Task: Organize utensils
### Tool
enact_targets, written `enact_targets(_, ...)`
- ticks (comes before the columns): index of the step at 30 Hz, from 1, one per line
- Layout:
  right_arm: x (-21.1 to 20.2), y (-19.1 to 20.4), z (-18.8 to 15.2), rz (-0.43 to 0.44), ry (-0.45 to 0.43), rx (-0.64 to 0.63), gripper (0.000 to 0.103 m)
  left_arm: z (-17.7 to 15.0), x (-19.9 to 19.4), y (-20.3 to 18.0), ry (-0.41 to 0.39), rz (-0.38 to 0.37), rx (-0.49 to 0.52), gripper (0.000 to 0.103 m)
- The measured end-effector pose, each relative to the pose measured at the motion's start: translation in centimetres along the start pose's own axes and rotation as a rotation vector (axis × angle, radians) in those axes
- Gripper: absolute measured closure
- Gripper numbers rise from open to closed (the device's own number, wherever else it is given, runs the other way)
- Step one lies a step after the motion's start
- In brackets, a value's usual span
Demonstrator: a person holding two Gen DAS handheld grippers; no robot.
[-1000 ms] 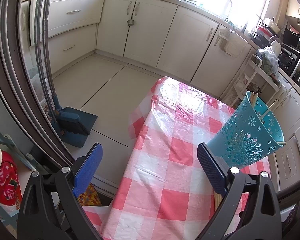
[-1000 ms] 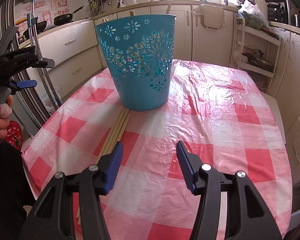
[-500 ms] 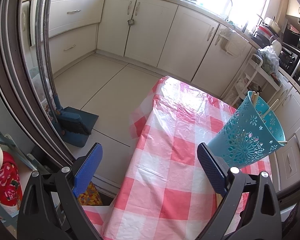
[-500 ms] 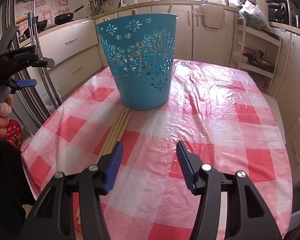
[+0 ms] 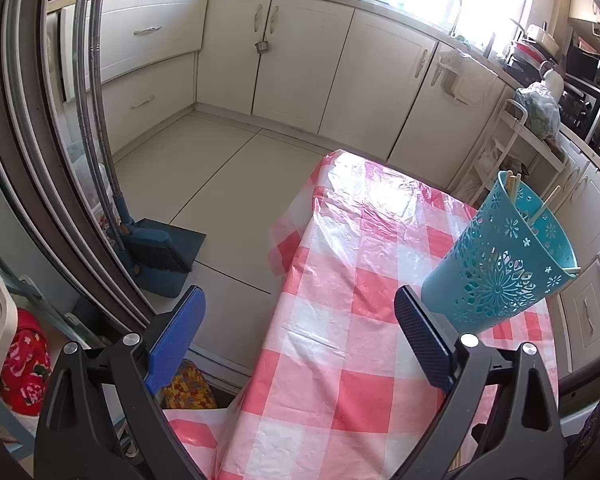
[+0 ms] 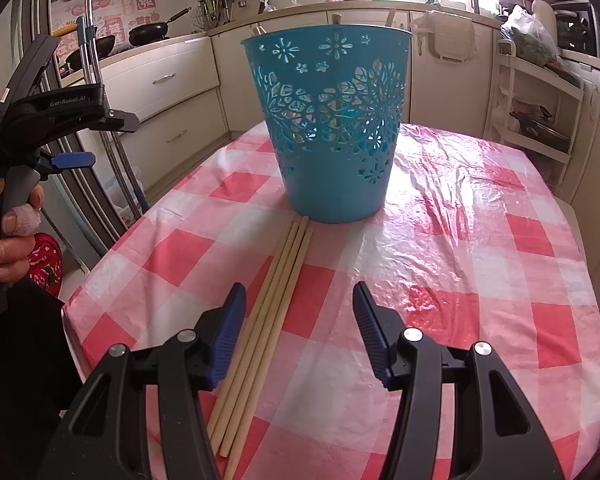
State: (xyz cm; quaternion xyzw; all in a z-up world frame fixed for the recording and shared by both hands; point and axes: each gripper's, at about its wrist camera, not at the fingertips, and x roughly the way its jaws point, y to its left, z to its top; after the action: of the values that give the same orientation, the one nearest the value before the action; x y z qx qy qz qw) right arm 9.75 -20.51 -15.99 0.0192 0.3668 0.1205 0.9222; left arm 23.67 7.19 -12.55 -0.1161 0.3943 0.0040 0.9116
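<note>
Four loose wooden chopsticks [image 6: 278, 292] lie on the checked tablecloth [image 6: 480, 264] before the blue basket [image 6: 332, 128]; light, stiff, roll-prone, so pinch one mid-shaft with your empty, half-spread right gripper [image 6: 300, 330]; left gripper [image 5: 300, 330] wide, empty.

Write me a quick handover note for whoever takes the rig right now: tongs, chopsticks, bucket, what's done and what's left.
Left tongs: open, empty, held off the table's left edge.
Right tongs: open, empty, low over the checked tablecloth.
Blue basket: upright mid-table, a few chopsticks already standing inside.
Loose chopsticks: four in a bundle on the cloth, tips at the basket's base, running back past the right tongs' left finger.
Left to do: pick up the bundle and drop it into the basket.
</note>
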Motion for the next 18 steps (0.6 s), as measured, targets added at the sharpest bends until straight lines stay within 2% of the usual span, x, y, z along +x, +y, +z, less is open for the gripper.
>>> enact_targets(5, 0.0, -0.5, 0.1, -0.008, 0.006, 0.027, 0.049, 0.0, -0.4, 0.2, -0.005, 0.002, 0.002, 0.012)
enact_targets(13, 0.2, 0.3, 0.0, -0.002, 0.034, 0.005, 0.064, 0.0, -0.7, 0.9, -0.006, -0.003, 0.006, 0.012)
enact_targets(18, 1.3, 0.2, 0.6, -0.009, 0.060, 0.008, 0.068, 0.0, -0.5, 0.6, 0.004, -0.005, 0.024, 0.012)
